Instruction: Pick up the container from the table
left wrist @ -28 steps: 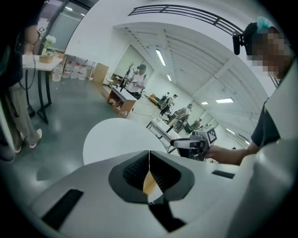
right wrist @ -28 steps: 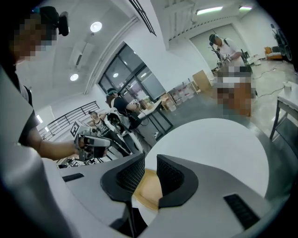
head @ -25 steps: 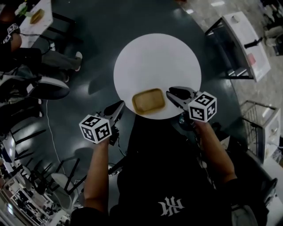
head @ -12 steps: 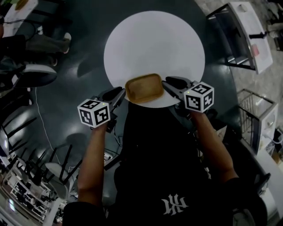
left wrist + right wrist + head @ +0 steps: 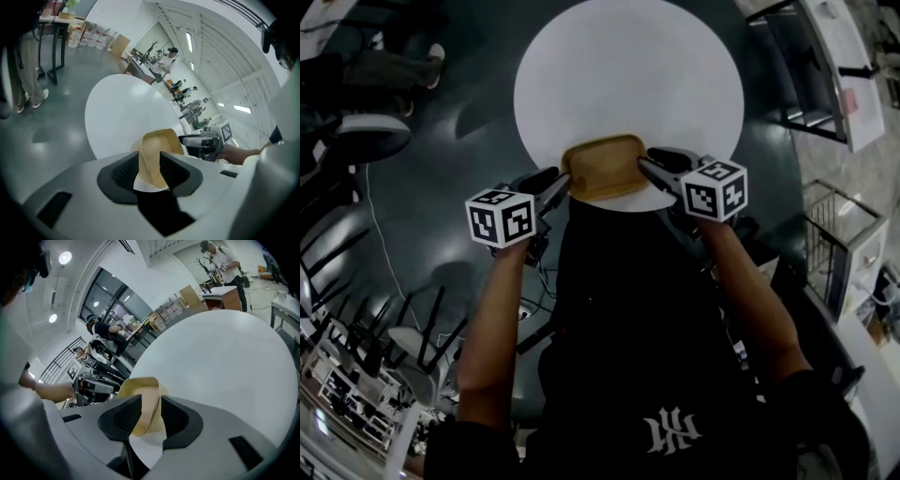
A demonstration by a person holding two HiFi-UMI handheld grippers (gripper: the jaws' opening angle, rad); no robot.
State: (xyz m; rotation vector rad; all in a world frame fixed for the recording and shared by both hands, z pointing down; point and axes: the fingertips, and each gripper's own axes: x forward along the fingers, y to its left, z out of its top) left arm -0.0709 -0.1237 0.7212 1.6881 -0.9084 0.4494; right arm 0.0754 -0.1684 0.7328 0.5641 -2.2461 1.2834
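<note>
Your left gripper (image 5: 150, 158) has its fingers (image 5: 123, 171) spread, having just been opening. The left end wall of the container (image 5: 603, 167) stands between them with no pad pressing on it. Your right gripper (image 5: 151, 405) is the same: its fingers are released, just opened wider, with the right end wall between them and no squeeze showing. Nothing is grasped yet. The container rests on the round white surface (image 5: 628, 66), at the edge nearest you, reaching from one pair of fingers to the other.

The risk, as I judge it, lies in the closing. If one pair of fingers clenches before the other, it may shove the container toward the opposite fingers or twist it. It sits right at the rim of the surface, so a nudge toward you could slide it off. The walls look thin and sloped, and a shallow bite may slip on the lift, so seat each wall deep between the fingers first. Raise both ends together, or it will tilt.

The container looks empty: its floor shows bare between the two pairs of fingers.
</note>
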